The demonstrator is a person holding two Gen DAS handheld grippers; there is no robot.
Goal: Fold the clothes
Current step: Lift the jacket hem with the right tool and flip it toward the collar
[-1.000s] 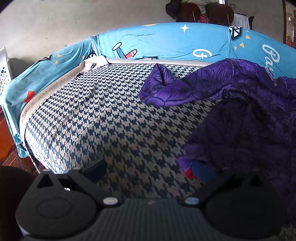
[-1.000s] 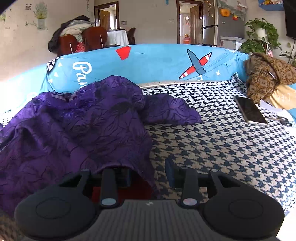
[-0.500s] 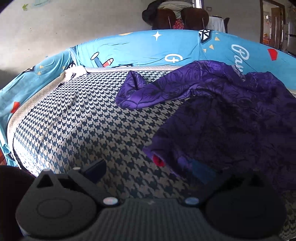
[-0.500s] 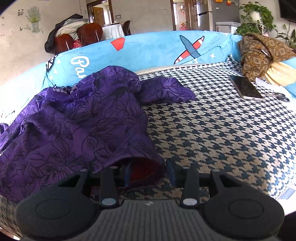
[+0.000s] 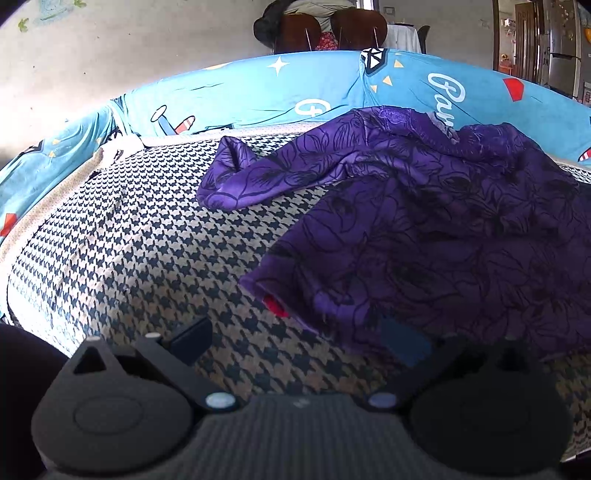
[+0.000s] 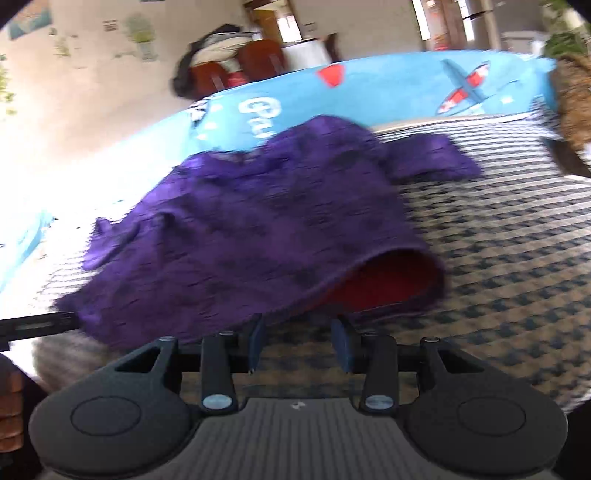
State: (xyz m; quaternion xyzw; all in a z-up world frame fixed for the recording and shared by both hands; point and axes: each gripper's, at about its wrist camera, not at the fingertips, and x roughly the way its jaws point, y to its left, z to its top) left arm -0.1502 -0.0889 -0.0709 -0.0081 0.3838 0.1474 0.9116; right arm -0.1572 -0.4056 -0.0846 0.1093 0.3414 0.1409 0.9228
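A purple flower-printed garment (image 5: 436, 229) with a red lining lies rumpled on the houndstooth couch seat (image 5: 140, 258). One sleeve (image 5: 236, 184) stretches to the left. My left gripper (image 5: 299, 339) is open at the garment's near hem, its right finger under the cloth edge. In the blurred right wrist view the garment (image 6: 258, 221) lies ahead, its hem open and showing red lining (image 6: 391, 280). My right gripper (image 6: 299, 341) is open and empty, just short of that hem.
A blue printed cover (image 5: 295, 92) drapes the couch back. Brown cloth (image 6: 576, 107) lies at the right end of the seat. Chairs with clothes (image 5: 325, 29) stand behind the couch. The seat's front edge is close below both grippers.
My right gripper has let go of the hem and pulled back, swinging fast so the view is blurred. The left gripper has shifted right toward the garment, staying open.
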